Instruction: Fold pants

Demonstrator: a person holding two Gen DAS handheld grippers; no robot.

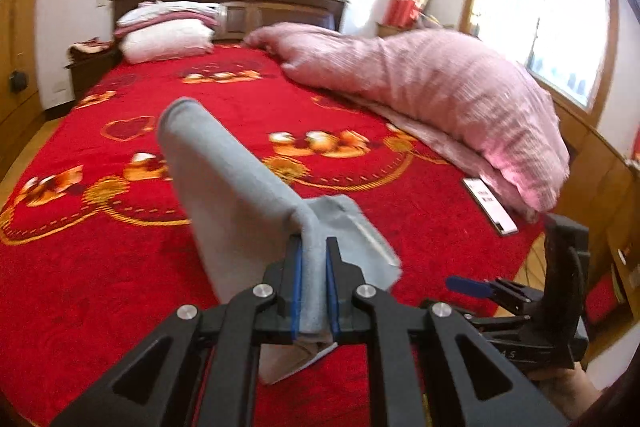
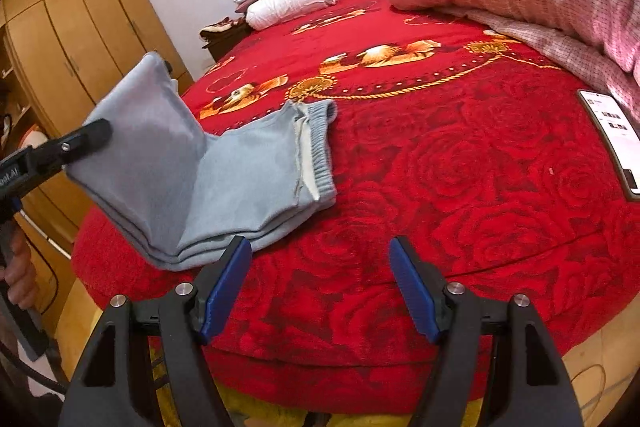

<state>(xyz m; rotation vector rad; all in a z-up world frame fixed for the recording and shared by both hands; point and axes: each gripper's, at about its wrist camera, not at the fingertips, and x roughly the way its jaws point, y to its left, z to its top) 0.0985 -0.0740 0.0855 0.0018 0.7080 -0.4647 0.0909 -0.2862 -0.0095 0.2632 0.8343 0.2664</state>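
Light blue-grey pants (image 2: 240, 183) lie partly folded on the red bedspread (image 2: 460, 187) near the bed's front left corner, with the elastic waistband (image 2: 320, 151) toward the middle. My left gripper (image 1: 314, 291) is shut on one end of the pants (image 1: 228, 195) and holds it lifted above the bed. It also shows in the right wrist view (image 2: 92, 135), at the left, with the fabric raised. My right gripper (image 2: 320, 287) is open and empty, above the bed's front edge, just right of the folded stack. It shows at the lower right of the left wrist view (image 1: 466, 285).
A pink quilt (image 1: 440, 95) is heaped along the bed's right side. A phone (image 2: 616, 139) lies beside it on the spread. Pillows (image 1: 168, 31) sit by the wooden headboard. A wooden wardrobe (image 2: 72, 39) stands to the left of the bed.
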